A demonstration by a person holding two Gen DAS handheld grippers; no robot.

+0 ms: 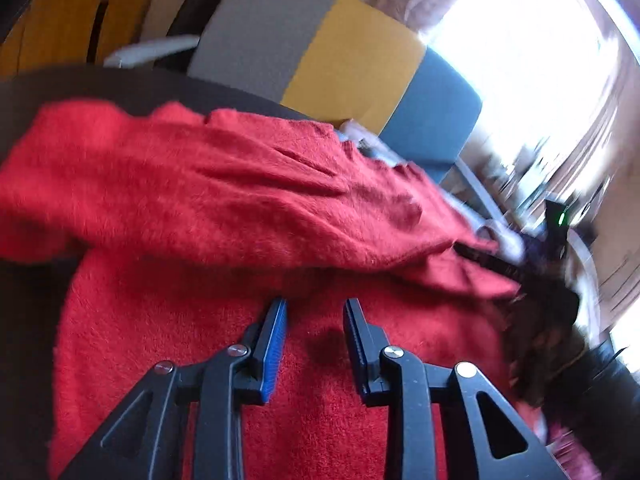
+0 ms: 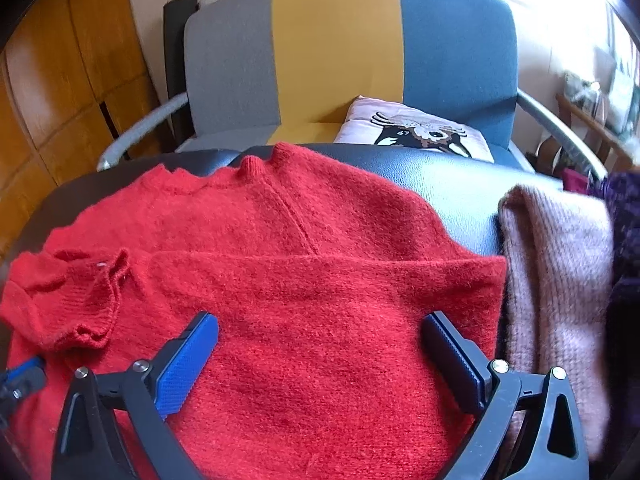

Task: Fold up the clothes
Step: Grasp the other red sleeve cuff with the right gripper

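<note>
A fuzzy red sweater (image 2: pixel 300 264) lies flat on a dark leather surface (image 2: pixel 440 184), one sleeve folded across its body with the cuff (image 2: pixel 76 304) at the left. My right gripper (image 2: pixel 320 340) is wide open and empty, just above the sweater's lower body. My left gripper (image 1: pixel 315 312) is open with a narrower gap, empty, over the sweater (image 1: pixel 200 200) near the folded sleeve. The left gripper's blue tip shows at the left edge of the right wrist view (image 2: pixel 20 376).
A pink knit garment (image 2: pixel 560 280) lies right of the sweater, with dark purple fabric (image 2: pixel 624 216) beyond it. Behind stands a grey, yellow and blue armchair (image 2: pixel 336 40) holding a cushion (image 2: pixel 420 132). Wooden panels (image 2: pixel 60 80) are at the left.
</note>
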